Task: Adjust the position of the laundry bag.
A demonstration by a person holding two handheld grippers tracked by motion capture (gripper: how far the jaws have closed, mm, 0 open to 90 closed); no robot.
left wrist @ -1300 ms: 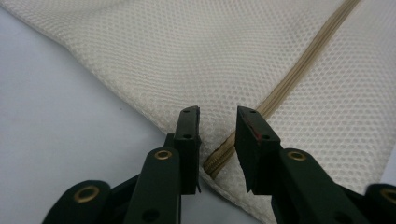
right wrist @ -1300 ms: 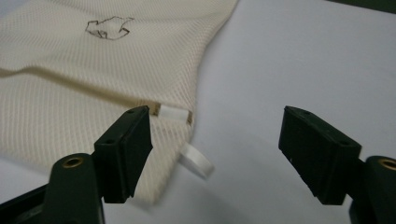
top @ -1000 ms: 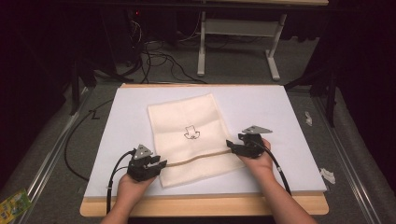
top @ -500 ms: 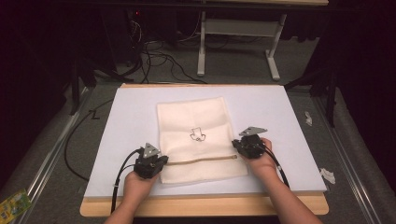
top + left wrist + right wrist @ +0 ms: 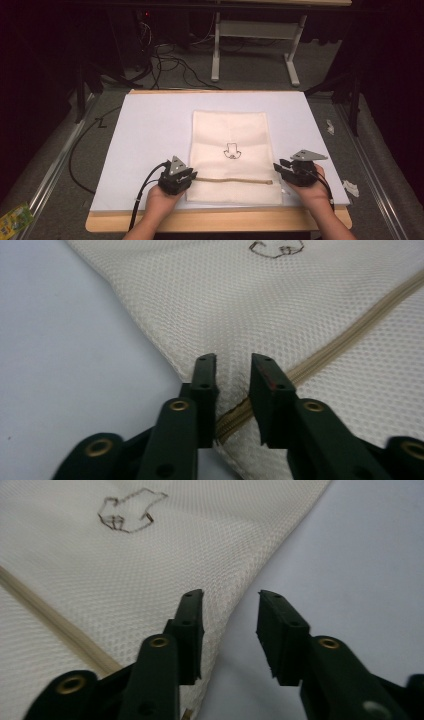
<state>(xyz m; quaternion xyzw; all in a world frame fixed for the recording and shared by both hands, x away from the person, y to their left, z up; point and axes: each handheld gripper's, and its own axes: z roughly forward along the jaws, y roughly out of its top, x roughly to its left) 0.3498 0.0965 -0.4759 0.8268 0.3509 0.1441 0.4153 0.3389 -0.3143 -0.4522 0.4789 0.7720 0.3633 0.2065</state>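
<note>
The white tabletop (image 5: pixel 145 130) carries a cream mesh fabric bag with a tan zipper (image 5: pixel 231 155). The bag lies flat near the middle of the tabletop, its long sides running away from the person. One second earlier it lay skewed, with its near edge lifted and curved between both grippers; now that edge rests flat and the bag sits square to the tabletop.

The left hand-held gripper (image 5: pixel 186 179) sits at the bag's near left corner, at the left end of the tan zipper (image 5: pixel 232 180). In the left gripper view, its jaws stand slightly apart over the mesh, with the zipper end (image 5: pixel 235 417) lying in the gap; the pads do not press on it. The jaws have just been opening after being clamped on the corner.

A small dark outline print (image 5: pixel 231 151) marks the bag's middle.

The right hand-held gripper (image 5: pixel 281 170) lies just beside the bag's near right edge. Its jaws stand apart, one over the mesh edge (image 5: pixel 225 625) and one over bare tabletop, gripping nothing. They too have just been opening, and this gripper now sits farther from the bag than half a second earlier.
</note>
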